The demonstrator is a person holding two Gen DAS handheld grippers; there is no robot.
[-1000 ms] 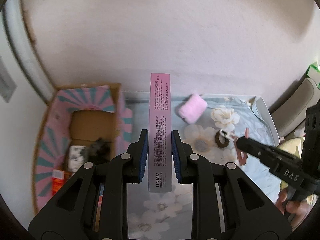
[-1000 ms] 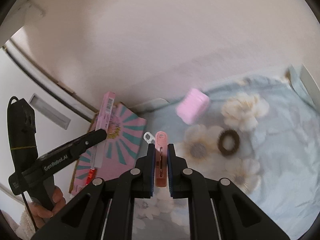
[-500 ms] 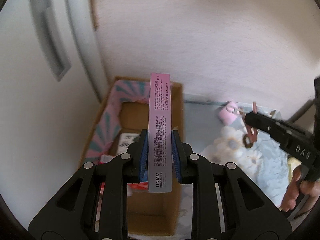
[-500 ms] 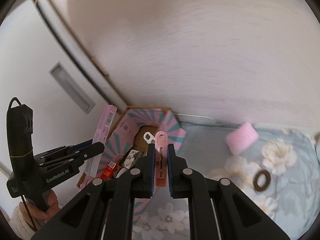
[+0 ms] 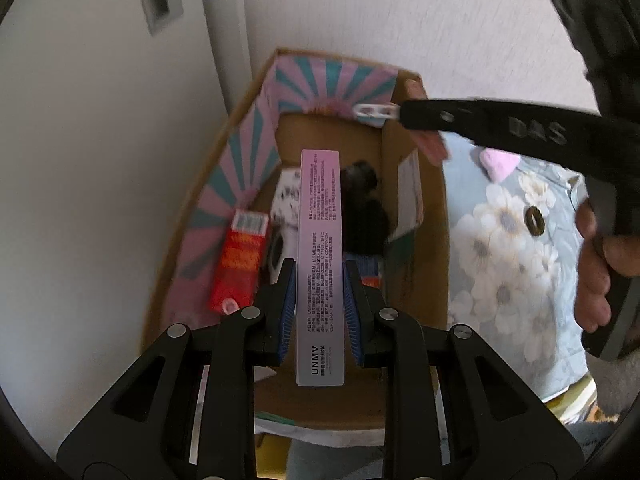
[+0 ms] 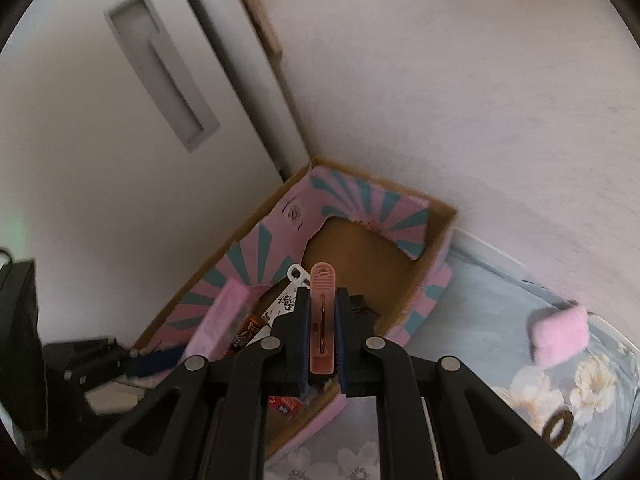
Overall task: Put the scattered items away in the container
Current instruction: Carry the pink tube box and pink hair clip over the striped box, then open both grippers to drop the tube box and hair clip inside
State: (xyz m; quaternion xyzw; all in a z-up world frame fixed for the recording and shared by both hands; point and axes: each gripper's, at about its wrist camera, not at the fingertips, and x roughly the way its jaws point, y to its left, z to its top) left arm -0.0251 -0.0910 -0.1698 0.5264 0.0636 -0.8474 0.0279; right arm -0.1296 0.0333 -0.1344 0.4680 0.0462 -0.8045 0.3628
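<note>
My left gripper [image 5: 319, 276] is shut on a long pink carton [image 5: 320, 208], held above the open cardboard box [image 5: 432, 208] with its pink and teal lining. My right gripper [image 6: 322, 300] is shut on a salmon-pink clip [image 6: 322, 280] with a white tag [image 6: 298, 274], also over the box [image 6: 400, 216]. In the left wrist view the right gripper [image 5: 404, 114] reaches in over the box's far right corner. A red packet [image 5: 240, 264], a white patterned pack [image 5: 286, 196] and a black item [image 5: 366, 216] lie inside the box.
A pink roll [image 6: 560, 334] and a brown hair tie [image 6: 558, 428] lie on the floral cloth [image 5: 500, 280] right of the box. A white door [image 6: 100, 160] stands close on the left and a wall [image 6: 440, 80] behind. A hand [image 5: 600, 264] grips the right tool.
Both grippers have swung left from over the floral cloth to over the cardboard box, each still holding its item. The left one has also dropped nearer the box.
</note>
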